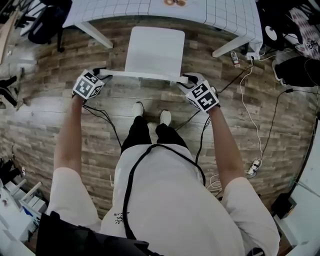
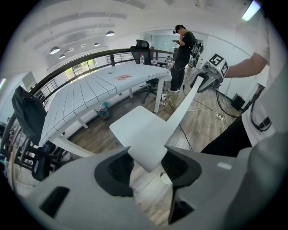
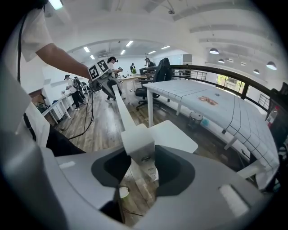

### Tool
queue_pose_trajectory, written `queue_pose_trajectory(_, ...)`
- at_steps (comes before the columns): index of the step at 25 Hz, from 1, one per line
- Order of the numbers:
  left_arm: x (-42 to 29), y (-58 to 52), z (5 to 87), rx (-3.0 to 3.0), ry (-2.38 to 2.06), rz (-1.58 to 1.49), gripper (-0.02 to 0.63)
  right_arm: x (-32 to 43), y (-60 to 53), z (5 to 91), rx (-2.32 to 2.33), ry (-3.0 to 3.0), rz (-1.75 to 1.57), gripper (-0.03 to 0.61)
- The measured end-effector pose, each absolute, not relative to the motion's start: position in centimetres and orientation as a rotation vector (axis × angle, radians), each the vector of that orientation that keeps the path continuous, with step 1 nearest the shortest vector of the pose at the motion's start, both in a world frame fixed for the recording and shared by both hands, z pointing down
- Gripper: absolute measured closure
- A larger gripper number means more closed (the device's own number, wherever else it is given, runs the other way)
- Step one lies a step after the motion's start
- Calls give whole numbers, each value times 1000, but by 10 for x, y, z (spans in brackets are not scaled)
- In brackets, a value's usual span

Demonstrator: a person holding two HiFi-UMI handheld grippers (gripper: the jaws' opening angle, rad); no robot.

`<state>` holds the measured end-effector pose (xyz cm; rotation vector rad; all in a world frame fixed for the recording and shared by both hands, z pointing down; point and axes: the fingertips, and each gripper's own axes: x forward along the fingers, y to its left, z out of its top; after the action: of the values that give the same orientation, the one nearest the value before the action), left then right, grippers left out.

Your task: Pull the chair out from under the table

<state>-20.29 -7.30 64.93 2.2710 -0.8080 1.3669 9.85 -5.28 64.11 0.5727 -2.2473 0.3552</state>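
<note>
The chair [image 1: 154, 50] stands straight ahead of me. Its seat reaches away toward the table [image 1: 220, 15] on the far side, and the backrest [image 1: 142, 75] is the part nearest me. The top edge of the backrest runs left to right across my front, and that line decides the pull: I judge I must draw it squarely toward myself, along the seat's near-far direction, so the chair does not swing. Neither hand is nearer than the other. My left gripper [image 1: 101, 75] sits at the left end of that edge and my right gripper [image 1: 185, 79] at the right end, each angled downward onto it. In the left gripper view the corner of the backrest lies between my jaws, which stand partway apart and are clamped on it, with the pale panel meeting both pads. In the right gripper view the other end of the backrest fills the gap the same way, so that gripper too is grasping the chair. In the head view the far edge of the seat lies close to the table's near edge, and most of the seat shows clear of it; I cannot tell whether any of it is under the top. My shoes [image 1: 150, 112] stand just behind the chair on the wooden floor [image 1: 45, 115], so I judge I would need to step back to bring it further. Cables [image 1: 250, 115] trail on the floor to my right.
</note>
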Motion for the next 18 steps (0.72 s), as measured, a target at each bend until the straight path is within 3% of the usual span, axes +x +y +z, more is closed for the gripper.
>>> queue_pose_trajectory(18, -211, -70, 642, 2390, -653, 1328, 451, 91, -53, 639, 592, -2189, 405, 411)
